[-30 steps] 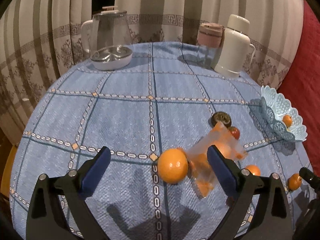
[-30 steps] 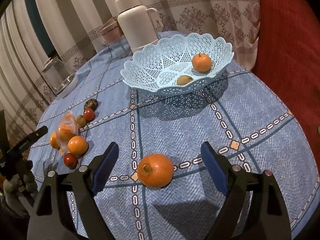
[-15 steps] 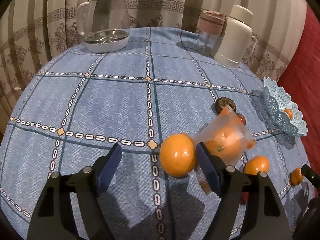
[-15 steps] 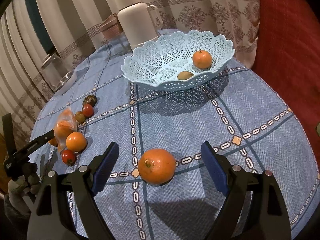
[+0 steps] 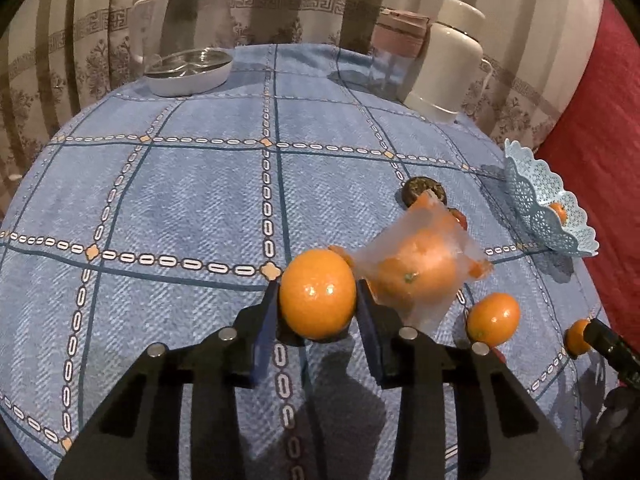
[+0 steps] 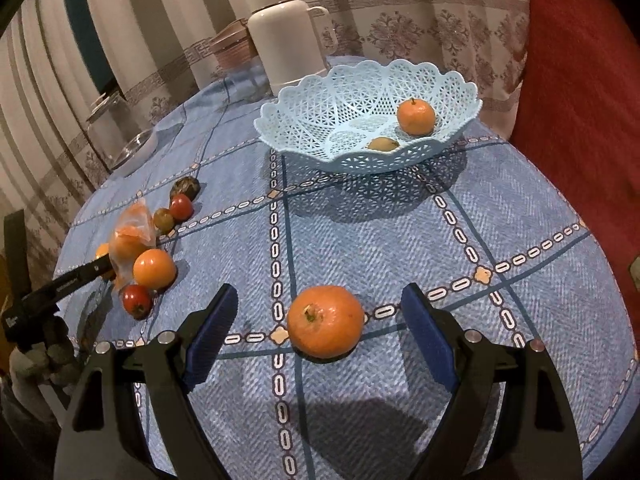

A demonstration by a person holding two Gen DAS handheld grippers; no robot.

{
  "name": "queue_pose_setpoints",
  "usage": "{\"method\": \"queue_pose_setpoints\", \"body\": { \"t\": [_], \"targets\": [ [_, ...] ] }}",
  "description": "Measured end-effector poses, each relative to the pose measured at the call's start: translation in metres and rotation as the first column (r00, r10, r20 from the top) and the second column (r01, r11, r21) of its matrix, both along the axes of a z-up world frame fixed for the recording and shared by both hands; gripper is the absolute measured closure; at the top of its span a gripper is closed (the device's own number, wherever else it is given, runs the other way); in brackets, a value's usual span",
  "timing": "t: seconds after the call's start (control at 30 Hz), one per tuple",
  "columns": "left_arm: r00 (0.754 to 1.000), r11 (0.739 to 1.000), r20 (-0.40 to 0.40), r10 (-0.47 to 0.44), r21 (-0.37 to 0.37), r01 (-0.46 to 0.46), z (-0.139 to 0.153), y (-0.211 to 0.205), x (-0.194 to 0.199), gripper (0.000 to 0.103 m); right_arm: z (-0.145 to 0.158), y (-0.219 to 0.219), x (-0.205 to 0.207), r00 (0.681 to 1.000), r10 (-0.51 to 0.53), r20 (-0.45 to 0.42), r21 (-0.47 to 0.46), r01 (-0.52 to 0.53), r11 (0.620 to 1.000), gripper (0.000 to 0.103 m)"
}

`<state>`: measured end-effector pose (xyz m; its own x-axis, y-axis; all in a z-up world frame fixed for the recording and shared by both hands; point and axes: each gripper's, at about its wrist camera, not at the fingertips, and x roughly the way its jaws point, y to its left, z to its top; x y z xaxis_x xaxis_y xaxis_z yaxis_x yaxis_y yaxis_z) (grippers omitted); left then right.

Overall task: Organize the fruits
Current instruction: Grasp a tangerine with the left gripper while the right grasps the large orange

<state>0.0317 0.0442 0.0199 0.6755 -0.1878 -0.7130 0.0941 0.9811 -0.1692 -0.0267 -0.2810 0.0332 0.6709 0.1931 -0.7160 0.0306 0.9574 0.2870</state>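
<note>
Orange (image 5: 317, 294) sits squeezed between my left claw (image 5: 316, 312) pads, both blue faces touching its sides, so left is gripping it, low on the worktop (image 5: 180, 200). Just right of that claw a thin plastic bag (image 5: 420, 264) w/ more orange fruit inside presses against the outer face of the right pad; a loose small orange (image 5: 493, 317) lies further right.

Right claw (image 6: 316, 336) is spread wide, jaws apart, w/ a second orange (image 6: 325, 321) centred between the pads but touching neither. Ahead of it, well beyond, stands the blue lattice basket (image 6: 320, 128), already holding one tangerine (image 6: 415, 117) and a small yellowish fruit (image 6: 383, 144). Far left of the right claw: tomatoes (image 6: 137, 300) and other small fruit beside the bag.

My judgement for the step: lift left straight up, slow, so the bag doesn't snag on the pad and drag along. Grip is near the fruit's widest part, which looks secure, but the skin is glossy & round, so keep steady squeeze, no twisting. Then carry across toward the basket and set down low rather than drop, since the lattice is light and could tip. For right: close evenly on the middle of its orange.

Writing: small white lettering on the left claw's body in the right view, too blurred to read. No brands legible elsewhere.
</note>
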Motion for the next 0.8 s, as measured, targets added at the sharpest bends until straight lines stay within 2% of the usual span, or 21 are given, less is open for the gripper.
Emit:
{"method": "queue_pose_setpoints", "body": {
  "t": [0.17, 0.3, 0.47, 0.57, 0.63, 0.8],
  "targets": [
    [0.999, 0.999, 0.020, 0.032, 0.002, -0.032, 0.003, 0.007, -0.006, 0.065, -0.002, 0.003, 0.001, 1.000, 0.002, -0.006, -0.023, -0.002, 1.000, 0.019],
    [0.998, 0.998, 0.034, 0.056, 0.007, -0.057, 0.006, 0.015, -0.012, 0.065, -0.004, 0.005, 0.003, 1.000, 0.001, -0.023, -0.040, -0.002, 0.999, 0.032],
    [0.996, 0.997, 0.043, 0.082, 0.001, -0.082, 0.010, 0.024, -0.018, 0.065, -0.006, 0.012, 0.004, 0.999, 0.023, -0.030, -0.072, -0.025, 0.997, 0.036],
    [0.995, 0.996, 0.051, 0.090, 0.000, -0.090, 0.013, 0.028, -0.021, 0.065, -0.010, 0.014, 0.007, 0.998, 0.029, -0.055, -0.075, -0.033, 0.997, 0.047],
    [0.994, 0.996, 0.058, 0.094, 0.000, -0.094, 0.016, 0.029, -0.023, 0.065, -0.011, 0.014, 0.008, 0.998, 0.025, -0.061, -0.077, -0.030, 0.997, 0.049],
    [0.993, 0.995, 0.070, 0.098, -0.006, -0.098, 0.022, 0.030, -0.027, 0.065, -0.012, 0.016, 0.009, 0.997, 0.035, -0.066, -0.074, -0.040, 0.996, 0.061]
  ]
}}
